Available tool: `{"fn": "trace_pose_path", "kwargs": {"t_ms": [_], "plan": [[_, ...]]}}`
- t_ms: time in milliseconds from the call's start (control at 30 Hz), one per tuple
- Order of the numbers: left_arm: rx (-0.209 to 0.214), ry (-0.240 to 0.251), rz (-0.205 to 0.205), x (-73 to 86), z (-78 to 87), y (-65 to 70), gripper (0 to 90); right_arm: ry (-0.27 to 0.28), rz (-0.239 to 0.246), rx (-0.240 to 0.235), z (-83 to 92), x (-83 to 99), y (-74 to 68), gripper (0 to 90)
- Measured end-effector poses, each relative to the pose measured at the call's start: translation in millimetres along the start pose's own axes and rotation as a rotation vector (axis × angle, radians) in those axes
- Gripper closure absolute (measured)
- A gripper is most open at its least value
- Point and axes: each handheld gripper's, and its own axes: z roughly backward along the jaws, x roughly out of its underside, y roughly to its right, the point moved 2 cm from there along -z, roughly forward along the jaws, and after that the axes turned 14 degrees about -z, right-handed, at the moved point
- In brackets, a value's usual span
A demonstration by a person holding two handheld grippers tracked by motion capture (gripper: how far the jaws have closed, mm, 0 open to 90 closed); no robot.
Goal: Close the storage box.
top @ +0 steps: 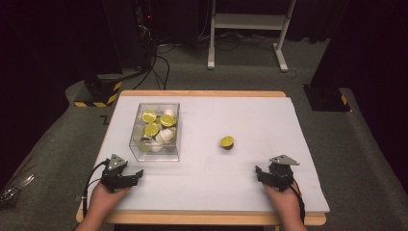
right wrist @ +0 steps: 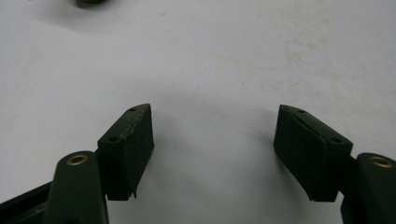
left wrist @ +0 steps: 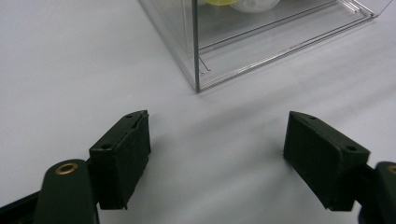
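Inspection of the work in hand: one lime half (top: 227, 141) lies alone on the white tabletop (top: 250, 120), cut face up, to the right of the clear box (top: 155, 153) and well apart from it. The box already holds several lime halves and some white pieces. My right tongs (top: 263, 174) rest near the front edge, below and to the right of the fruit, jaws standing wide apart with nothing between them. In the right gripper view a dark edge (right wrist: 91, 2) at the top left is probably the lime. My left tongs (top: 134, 175) sit just in front of the box's near corner (left wrist: 196, 84), jaws likewise wide and empty.

Handling assessment: I judge the lime half light, firm in the rind but yielding if squeezed, and likely slick on the wet cut face. The rounded underside may let it rock or roll. Best purchase is across the rind on opposite sides, just under the cut rim, with moderate pressure only.
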Motion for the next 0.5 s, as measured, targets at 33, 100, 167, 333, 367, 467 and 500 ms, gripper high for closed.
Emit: {"fn": "trace_pose_path", "kwargs": {"t_ms": [33,100,167,333,367,467,500], "plan": [[0.001,0.000,0.000,0.0,0.0,-0.1,23.1,0.000,0.000,-0.001,0.0,0.0,0.1,28.6],[0.002,0.000,-0.002,0.1,0.0,-0.5,23.1,0.001,0.003,0.001,0.0,0.1,0.1,28.5],[0.005,0.000,-0.003,0.1,0.1,-0.7,23.0,0.000,0.001,0.003,0.2,0.2,-0.3,28.6],[0.010,-0.002,-0.009,0.1,0.1,-0.9,22.2,0.002,0.000,0.005,0.3,0.5,-0.8,28.6],[0.010,-0.002,-0.010,0.1,0.1,-0.9,22.1,0.006,0.001,0.006,0.1,0.6,-1.0,28.6],[0.012,-0.004,-0.013,0.0,0.1,-1.1,21.8,0.003,0.001,0.005,0.4,0.6,-0.9,28.6],[0.012,-0.004,-0.013,0.0,0.1,-1.1,21.8,0.006,0.002,0.005,0.3,0.6,-0.8,28.6]]}}
